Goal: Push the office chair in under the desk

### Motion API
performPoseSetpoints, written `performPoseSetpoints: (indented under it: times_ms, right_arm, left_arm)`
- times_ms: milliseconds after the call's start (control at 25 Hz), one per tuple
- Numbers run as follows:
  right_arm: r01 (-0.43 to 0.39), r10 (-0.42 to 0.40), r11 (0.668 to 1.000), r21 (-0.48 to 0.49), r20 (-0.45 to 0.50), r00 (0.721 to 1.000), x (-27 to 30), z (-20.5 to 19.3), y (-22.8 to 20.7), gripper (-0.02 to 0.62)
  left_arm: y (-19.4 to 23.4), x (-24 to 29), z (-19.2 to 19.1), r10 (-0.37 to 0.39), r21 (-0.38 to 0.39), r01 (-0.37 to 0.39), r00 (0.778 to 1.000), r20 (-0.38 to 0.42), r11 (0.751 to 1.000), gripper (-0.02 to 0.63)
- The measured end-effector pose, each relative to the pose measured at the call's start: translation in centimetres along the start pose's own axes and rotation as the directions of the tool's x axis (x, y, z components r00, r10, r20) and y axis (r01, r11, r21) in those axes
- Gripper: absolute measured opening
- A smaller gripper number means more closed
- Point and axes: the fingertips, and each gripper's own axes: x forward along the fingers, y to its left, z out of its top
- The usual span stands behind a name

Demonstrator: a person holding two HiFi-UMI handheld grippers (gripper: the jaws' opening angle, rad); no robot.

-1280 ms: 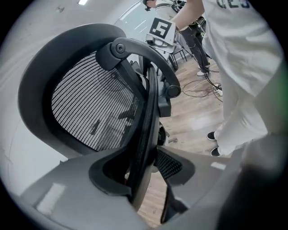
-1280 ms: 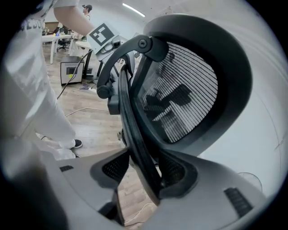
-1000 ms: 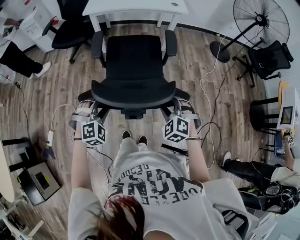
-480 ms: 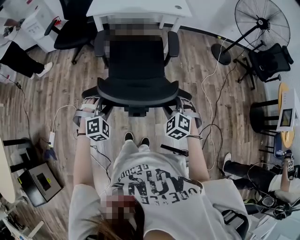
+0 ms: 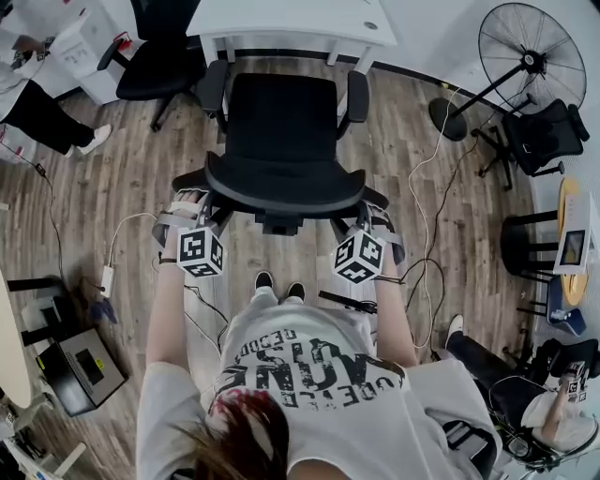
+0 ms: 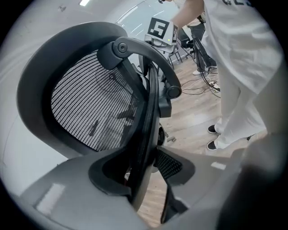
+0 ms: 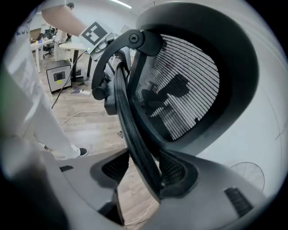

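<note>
On plank floor by a desk, left gripper and right gripper pinch the office chair.

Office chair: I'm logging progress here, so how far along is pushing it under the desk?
Done: the left gripper and right gripper are each clamped on the backrest rim of the office chair. In hand: the chair faces the desk, its armrests near the desk's front edge. Left: the whole seat shows in front of the desk, so it must roll under.
</note>
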Motion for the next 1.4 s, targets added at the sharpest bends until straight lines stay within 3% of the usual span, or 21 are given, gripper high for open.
performPoseSetpoints:
  times_ms: [760, 1400]
  right_arm:
    - [0.029, -0.029, 0.999, 0.018, -0.009, 1.000, 2.9, 3.5, -1.6, 0.195]
    - [0.036, -0.036, 0.999, 0.021, -0.011, 0.999, 4.9, 4.2, -4.2, 0.196]
  left_arm:
    - [3.6, 1.8, -4.0, -0.015, 0.024, 0.014, 1.000, 0.023, 1.000, 0.193]
    - [6.3, 3.8, -4.8, -0.022, 0.021, 0.021, 0.999, 0.025, 1.000, 0.195]
